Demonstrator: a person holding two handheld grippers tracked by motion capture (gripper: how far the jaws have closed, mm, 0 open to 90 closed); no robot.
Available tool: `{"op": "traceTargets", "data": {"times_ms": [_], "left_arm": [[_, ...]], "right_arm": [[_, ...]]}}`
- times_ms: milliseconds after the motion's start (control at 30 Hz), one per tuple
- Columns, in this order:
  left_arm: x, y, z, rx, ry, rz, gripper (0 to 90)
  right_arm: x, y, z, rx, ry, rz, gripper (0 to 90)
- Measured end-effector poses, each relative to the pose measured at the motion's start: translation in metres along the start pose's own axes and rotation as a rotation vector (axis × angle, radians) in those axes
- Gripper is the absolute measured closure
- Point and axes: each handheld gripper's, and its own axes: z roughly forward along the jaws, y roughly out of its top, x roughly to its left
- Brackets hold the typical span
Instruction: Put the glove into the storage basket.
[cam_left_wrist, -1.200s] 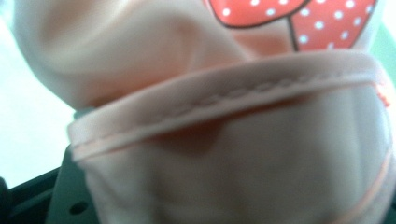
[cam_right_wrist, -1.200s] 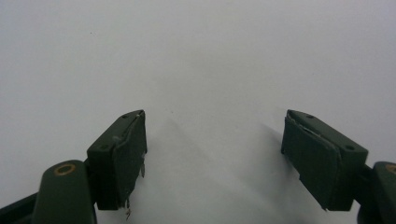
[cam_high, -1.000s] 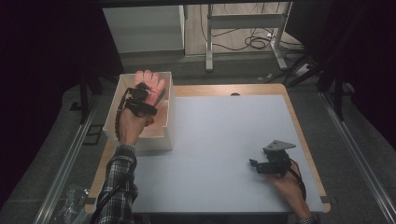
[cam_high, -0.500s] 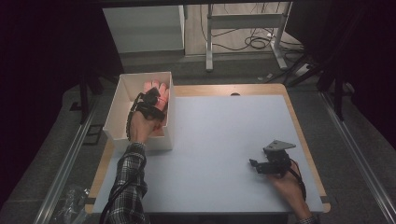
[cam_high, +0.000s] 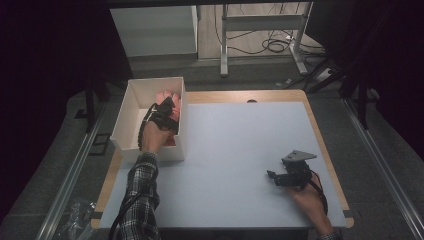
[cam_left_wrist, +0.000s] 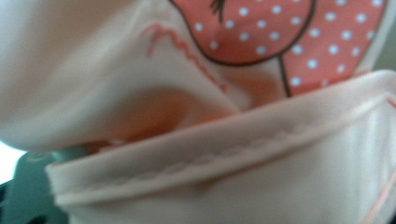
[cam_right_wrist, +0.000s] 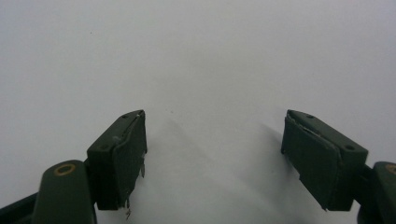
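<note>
Inside the box (cam_high: 131, 102), the left gripper (cam_high: 167, 106) has just been opening its jaws around the pink cloth (cam_left_wrist: 196, 93); fabric could snag them. Right gripper (cam_right_wrist: 212, 158) jaws wide, empty.

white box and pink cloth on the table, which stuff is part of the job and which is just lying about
In the job:
- pale pink dotted cloth, in the box
- open white rectangular box
- left gripper, down in the box, jaws just opening

Lying about:
- right gripper, open, idle on the pale table
- clear plastic wrap on the floor

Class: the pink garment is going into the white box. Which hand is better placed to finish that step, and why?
Left. The left gripper is down inside the white box right at the pink garment. The right gripper rests open on the table, far away.
</note>
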Motion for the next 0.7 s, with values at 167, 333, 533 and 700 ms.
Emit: {"op": "traceTargets", "data": {"times_ms": [167,333,533,700], "left_arm": [[0.003,-0.003,-0.008,-0.041,-0.010,0.005,8.4],[0.004,-0.006,-0.022,-0.088,-0.026,-0.006,6.4],[0.004,-0.010,-0.035,-0.127,-0.023,0.009,5.5],[0.006,-0.014,-0.042,-0.143,-0.008,0.026,5.4]], "right_arm": [[0.000,0.000,0.000,0.000,0.000,0.000,22.4],[0.000,0.000,0.000,0.000,0.000,0.000,22.4],[0.000,0.000,0.000,0.000,0.000,0.000,22.4],[0.000,0.000,0.000,0.000,0.000,0.000,22.4]]}}
